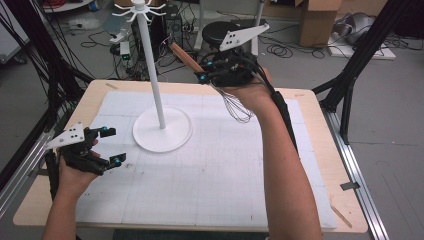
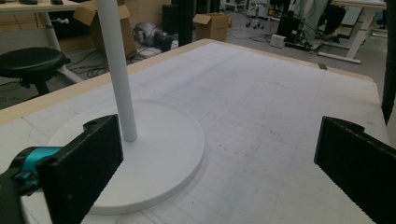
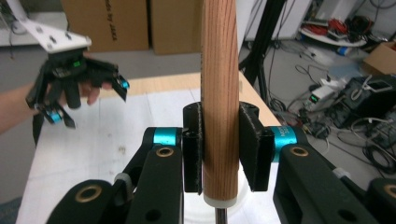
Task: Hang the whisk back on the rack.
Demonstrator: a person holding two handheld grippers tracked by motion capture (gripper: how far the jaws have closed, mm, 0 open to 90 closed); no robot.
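High view: my right gripper (image 1: 204, 73) holds a wire whisk with a round wooden handle (image 1: 186, 57) raised above the far side of the white gridded mat (image 1: 215, 165). The handle points up and toward the tall white hanger stand with a round base and hooked crown (image 1: 150, 50); the wire loops hang below my hand. The hooks sit higher than the handle's end, so I judge the step to be hanging the whisk on that crown. My left gripper (image 1: 111, 146) rests near the mat's left edge, jaws wide apart and empty, just beside the stand's base.

Left gripper view: my two black jaws stand wide with nothing between them. The stand's base (image 2: 154, 154) and pole lie directly ahead, near my left jaw. I judge this gripper well placed to steady the base if the pole rocks.

Right gripper view: the jaws close narrowly on the wooden handle (image 3: 219, 93), pads (image 3: 254, 144) pressing both sides just above its pale collar. The grip is low on the handle, leaving its top end free. Whether that end carries a hanging loop I cannot tell; I should confirm this, keep the handle aligned, and approach a hook slowly to avoid knocking the pole.
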